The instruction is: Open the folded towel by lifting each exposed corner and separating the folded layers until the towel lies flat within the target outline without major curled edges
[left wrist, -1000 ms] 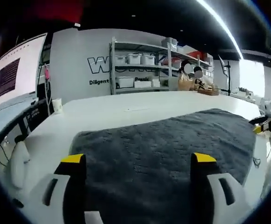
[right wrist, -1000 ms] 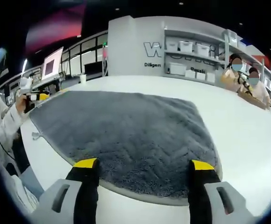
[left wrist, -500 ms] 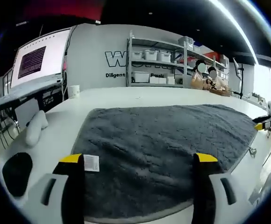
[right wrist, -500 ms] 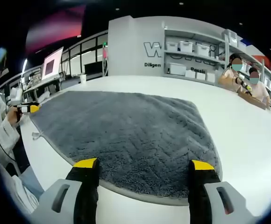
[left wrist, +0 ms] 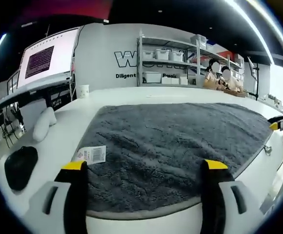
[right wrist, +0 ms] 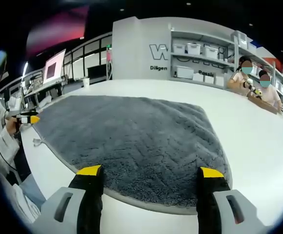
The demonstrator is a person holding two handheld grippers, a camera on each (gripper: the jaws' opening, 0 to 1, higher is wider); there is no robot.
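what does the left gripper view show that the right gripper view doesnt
In the left gripper view: a white care label at the towel's near edge, a black object and a white bundle on the table's left side, and a large lit screen.

In the right gripper view: a person's white sleeve at the left, with the other tongs' yellow tips beside it.

Both share the grey towel spread open on the white table, the shelving with bins, two seated people, a white cup, and open yellow-tipped tongs holding nothing.
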